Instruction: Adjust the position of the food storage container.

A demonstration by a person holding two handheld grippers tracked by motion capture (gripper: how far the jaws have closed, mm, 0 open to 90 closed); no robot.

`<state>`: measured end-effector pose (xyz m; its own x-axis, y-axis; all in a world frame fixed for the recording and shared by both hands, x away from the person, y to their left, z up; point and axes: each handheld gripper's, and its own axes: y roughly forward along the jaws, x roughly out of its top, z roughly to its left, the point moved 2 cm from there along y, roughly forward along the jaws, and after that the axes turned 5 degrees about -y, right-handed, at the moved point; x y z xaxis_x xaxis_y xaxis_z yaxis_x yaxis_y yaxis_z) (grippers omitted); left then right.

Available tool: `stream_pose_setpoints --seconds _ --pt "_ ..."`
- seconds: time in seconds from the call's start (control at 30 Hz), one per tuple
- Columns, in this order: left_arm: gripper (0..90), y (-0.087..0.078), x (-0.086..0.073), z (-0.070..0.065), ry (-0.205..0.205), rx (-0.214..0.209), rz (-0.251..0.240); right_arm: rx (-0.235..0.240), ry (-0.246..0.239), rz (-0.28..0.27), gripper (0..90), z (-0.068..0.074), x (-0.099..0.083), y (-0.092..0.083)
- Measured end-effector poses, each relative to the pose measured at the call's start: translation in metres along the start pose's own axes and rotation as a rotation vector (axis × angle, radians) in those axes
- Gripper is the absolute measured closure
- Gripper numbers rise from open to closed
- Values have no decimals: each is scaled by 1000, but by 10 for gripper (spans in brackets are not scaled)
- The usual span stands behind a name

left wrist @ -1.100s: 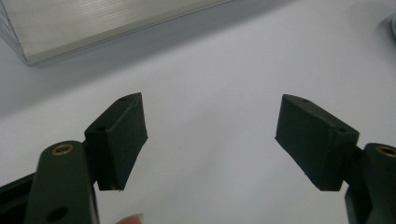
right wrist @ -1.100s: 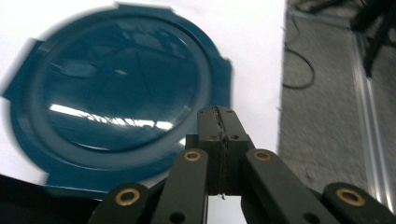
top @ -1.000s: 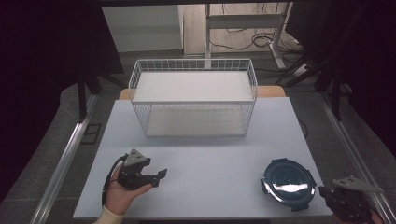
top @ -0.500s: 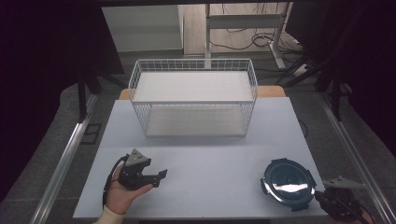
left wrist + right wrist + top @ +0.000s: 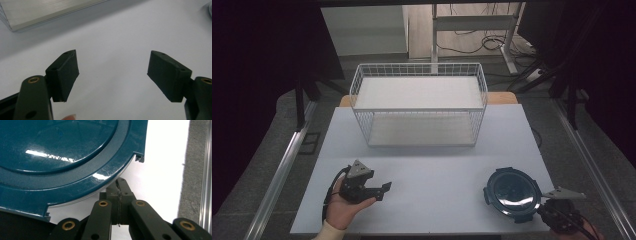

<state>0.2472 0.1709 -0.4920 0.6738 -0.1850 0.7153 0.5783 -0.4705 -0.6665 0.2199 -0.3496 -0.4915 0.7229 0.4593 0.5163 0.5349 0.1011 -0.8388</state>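
A round dark teal lid [image 5: 512, 192] lies at the front right of the white table [image 5: 437, 165]. My right gripper [image 5: 541, 212] sits just right of it at the table's front corner. In the right gripper view its jaws are pressed together, and my right gripper [image 5: 119, 187] has its tips tucked at the rim of the lid [image 5: 62, 150]; I cannot tell whether they pinch it. My left gripper [image 5: 383, 192] rests in a hand at the front left, pointing right. It is open, and my left gripper [image 5: 112, 65] has only bare table between its pads.
A white wire basket [image 5: 419, 111] stands at the back middle of the table. Metal rails run along the floor on both sides. A pale ridged edge [image 5: 45, 10] shows at the top left of the left gripper view.
My right gripper has moved down and left, closer to the lid's rim. The left gripper and the lid have stayed where they were.
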Motion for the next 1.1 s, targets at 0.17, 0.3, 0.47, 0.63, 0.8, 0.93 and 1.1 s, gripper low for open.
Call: stream_pose_setpoints --seconds 0.17,0.3,0.47,0.63,0.8,0.93,1.1 --pt "246 1 0 1 0 2 5 21 -21 -13 898 6 7 4" --pt "245 1 0 0 -1 3 5 26 -37 -17 898 10 12 7" --pt "246 2 0 0 1 5 5 25 -52 -24 898 17 21 12" --pt "246 1 0 1 2 5 2 28 -70 -40 898 24 31 16" --pt "246 0 0 2 3 6 0 29 -84 -58 898 28 34 19" --pt "244 1 0 1 3 12 0 26 -113 -66 898 29 36 21" --pt "243 1 0 2 -2 14 1 15 -149 -81 899 31 42 24"
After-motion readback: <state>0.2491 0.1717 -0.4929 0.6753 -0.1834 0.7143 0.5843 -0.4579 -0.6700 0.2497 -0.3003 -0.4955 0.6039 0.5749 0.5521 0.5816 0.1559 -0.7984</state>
